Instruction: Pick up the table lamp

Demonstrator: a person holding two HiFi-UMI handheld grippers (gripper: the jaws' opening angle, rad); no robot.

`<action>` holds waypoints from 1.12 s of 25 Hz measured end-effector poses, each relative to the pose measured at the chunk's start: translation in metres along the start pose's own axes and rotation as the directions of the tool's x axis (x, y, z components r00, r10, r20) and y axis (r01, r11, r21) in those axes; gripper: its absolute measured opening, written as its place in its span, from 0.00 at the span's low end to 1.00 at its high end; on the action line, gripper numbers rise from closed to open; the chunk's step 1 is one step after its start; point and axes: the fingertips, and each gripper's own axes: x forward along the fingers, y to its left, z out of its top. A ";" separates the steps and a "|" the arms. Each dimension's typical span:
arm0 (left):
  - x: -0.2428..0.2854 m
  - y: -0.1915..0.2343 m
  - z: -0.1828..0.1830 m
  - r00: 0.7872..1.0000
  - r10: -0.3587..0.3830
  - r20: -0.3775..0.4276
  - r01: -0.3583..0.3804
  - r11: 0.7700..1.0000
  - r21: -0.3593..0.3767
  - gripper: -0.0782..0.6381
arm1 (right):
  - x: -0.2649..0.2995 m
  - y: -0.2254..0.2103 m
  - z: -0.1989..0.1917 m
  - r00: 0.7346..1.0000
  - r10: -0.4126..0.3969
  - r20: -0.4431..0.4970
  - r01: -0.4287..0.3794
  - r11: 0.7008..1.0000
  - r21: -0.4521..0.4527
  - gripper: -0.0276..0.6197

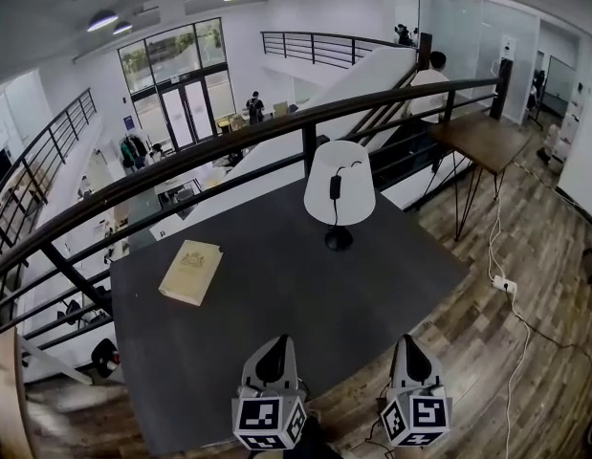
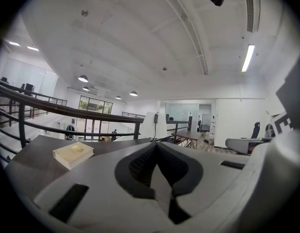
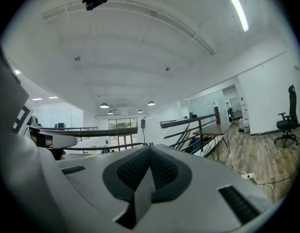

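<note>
White lamp (image 1: 339,185), dark grey table (image 1: 296,304) — cream book (image 1: 191,272)

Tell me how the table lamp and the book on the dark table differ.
The table lamp stands upright on a small dark base; the book lies flat. The lamp's shade is white; the book is pale yellow. The lamp sits nearer the far edge, the book further left. Both rest on the dark table.
</note>
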 end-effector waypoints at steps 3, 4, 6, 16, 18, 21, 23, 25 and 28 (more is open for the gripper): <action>0.013 0.001 0.002 1.000 -0.008 -0.001 0.008 1.000 -0.007 0.12 | 0.013 -0.002 0.003 1.000 0.001 0.000 -0.001 1.000 0.001 0.03; 0.018 0.002 0.003 1.000 -0.010 -0.001 0.010 1.000 -0.009 0.12 | 0.018 -0.002 0.003 1.000 0.001 -0.001 -0.001 1.000 0.000 0.03; 0.031 0.006 0.004 1.000 -0.016 0.001 0.016 1.000 -0.013 0.12 | 0.030 -0.004 0.004 1.000 -0.001 -0.001 0.001 1.000 -0.001 0.03; 0.108 0.030 0.017 0.999 -0.041 0.013 0.042 0.999 -0.028 0.12 | 0.108 -0.009 0.007 1.000 -0.019 -0.012 0.019 1.000 -0.019 0.03; 0.124 0.035 0.020 0.999 -0.047 0.012 0.048 0.998 -0.033 0.12 | 0.124 -0.010 0.010 1.000 -0.023 -0.014 0.023 0.999 -0.022 0.03; 0.148 0.043 0.024 0.998 -0.058 0.006 0.058 0.997 -0.045 0.12 | 0.147 -0.012 0.012 0.999 -0.029 -0.022 0.028 0.999 -0.028 0.03; 0.163 0.047 0.028 0.997 -0.072 0.005 0.072 0.996 -0.048 0.12 | 0.162 -0.012 0.012 0.999 -0.033 -0.030 0.032 0.999 -0.032 0.03; 0.177 0.051 0.034 0.997 -0.081 0.012 0.082 0.996 -0.042 0.12 | 0.176 -0.013 0.009 0.998 -0.039 -0.039 0.037 0.999 -0.037 0.03; 0.198 0.059 0.041 0.996 -0.090 0.022 0.091 0.995 -0.036 0.12 | 0.197 -0.014 0.006 0.998 -0.044 -0.048 0.042 0.998 -0.043 0.03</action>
